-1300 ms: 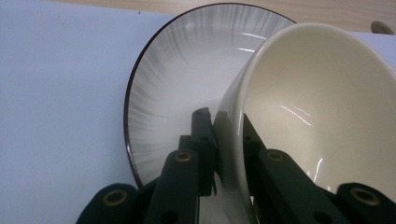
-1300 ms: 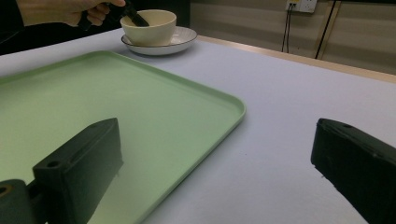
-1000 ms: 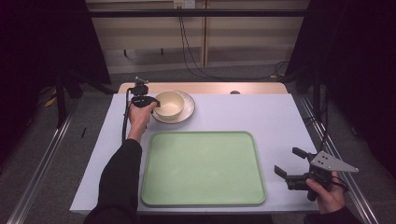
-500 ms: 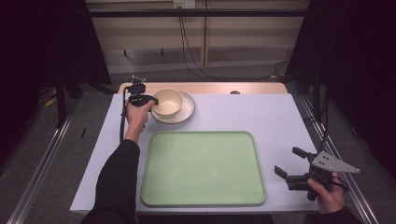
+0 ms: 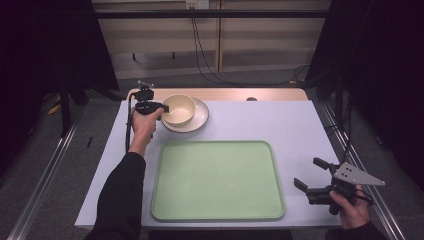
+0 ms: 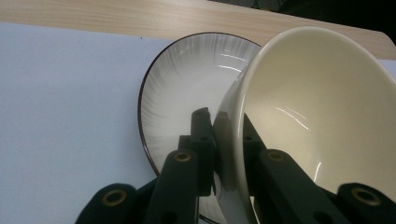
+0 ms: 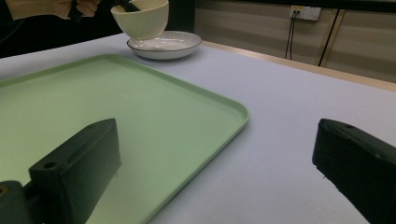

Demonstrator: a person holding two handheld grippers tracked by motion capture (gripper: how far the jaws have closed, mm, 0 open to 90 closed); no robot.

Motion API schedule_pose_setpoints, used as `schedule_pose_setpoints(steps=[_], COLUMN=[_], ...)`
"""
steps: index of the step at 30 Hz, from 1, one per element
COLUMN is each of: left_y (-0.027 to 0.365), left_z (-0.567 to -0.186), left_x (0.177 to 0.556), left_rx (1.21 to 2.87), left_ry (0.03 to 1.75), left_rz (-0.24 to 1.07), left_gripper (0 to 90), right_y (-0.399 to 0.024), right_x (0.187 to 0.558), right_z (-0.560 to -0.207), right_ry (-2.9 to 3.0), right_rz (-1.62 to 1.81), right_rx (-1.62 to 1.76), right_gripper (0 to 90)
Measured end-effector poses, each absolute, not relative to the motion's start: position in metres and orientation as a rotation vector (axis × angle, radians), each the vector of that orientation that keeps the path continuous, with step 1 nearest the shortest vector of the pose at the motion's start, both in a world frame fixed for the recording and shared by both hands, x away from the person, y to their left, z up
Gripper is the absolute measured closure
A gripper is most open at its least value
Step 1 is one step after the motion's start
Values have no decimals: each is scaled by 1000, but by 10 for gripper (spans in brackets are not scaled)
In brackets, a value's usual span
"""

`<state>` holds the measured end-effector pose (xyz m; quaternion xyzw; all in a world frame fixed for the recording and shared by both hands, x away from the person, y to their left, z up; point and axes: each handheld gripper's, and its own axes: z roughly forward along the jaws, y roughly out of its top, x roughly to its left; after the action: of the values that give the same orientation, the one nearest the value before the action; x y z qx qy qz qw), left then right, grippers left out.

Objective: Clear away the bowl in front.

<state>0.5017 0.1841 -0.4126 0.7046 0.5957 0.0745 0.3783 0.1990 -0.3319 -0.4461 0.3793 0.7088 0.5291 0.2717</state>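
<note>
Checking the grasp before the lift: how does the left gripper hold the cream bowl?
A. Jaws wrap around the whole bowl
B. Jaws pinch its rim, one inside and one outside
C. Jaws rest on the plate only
B: the left gripper clamps the cream bowl wall, one jaw on each side, above the plate.

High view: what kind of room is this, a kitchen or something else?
Probably a lab or recording studio, not a kitchen: dark curtains hang around the white table, cables run down the back wall, and metal rails cross the floor.
</note>
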Motion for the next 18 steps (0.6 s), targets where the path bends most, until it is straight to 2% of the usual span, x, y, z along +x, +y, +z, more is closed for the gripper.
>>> schedule_pose_setpoints(steps=[18], left_y=[174], left_z=[-407], left_x=[483], left_rx=[1833], left_ry=[1433], left_rz=[165], left_gripper=[825], right_y=[-332], right_x=[199], right_z=[-446], right_ry=[1903], right_rz=[1425], right_rx=[1014], right_gripper=[6])
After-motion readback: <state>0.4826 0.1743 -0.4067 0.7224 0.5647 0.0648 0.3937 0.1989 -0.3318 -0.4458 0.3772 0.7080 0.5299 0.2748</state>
